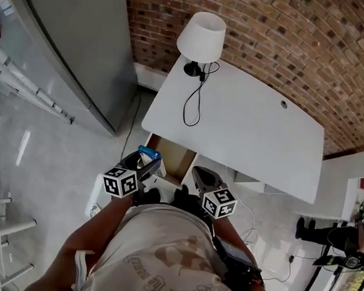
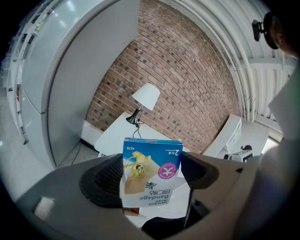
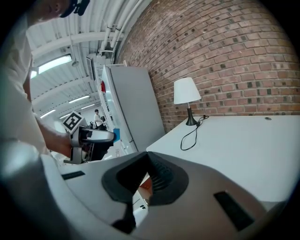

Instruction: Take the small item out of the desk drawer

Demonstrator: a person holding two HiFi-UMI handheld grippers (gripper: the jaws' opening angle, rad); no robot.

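Observation:
A small blue and white bandage box is clamped upright between the jaws of my left gripper. In the head view the left gripper holds the box just above the left side of the open desk drawer. The drawer's brown inside shows under the front edge of the white desk. To the right of the drawer my right gripper has its jaws together with nothing in them. The right gripper view shows those shut jaws and, further left, the left gripper with the blue box.
A white lamp stands at the desk's far left corner, its black cord trailing over the top. A tall grey fridge stands left of the desk. A brick wall runs behind it. Equipment sits on the floor at right.

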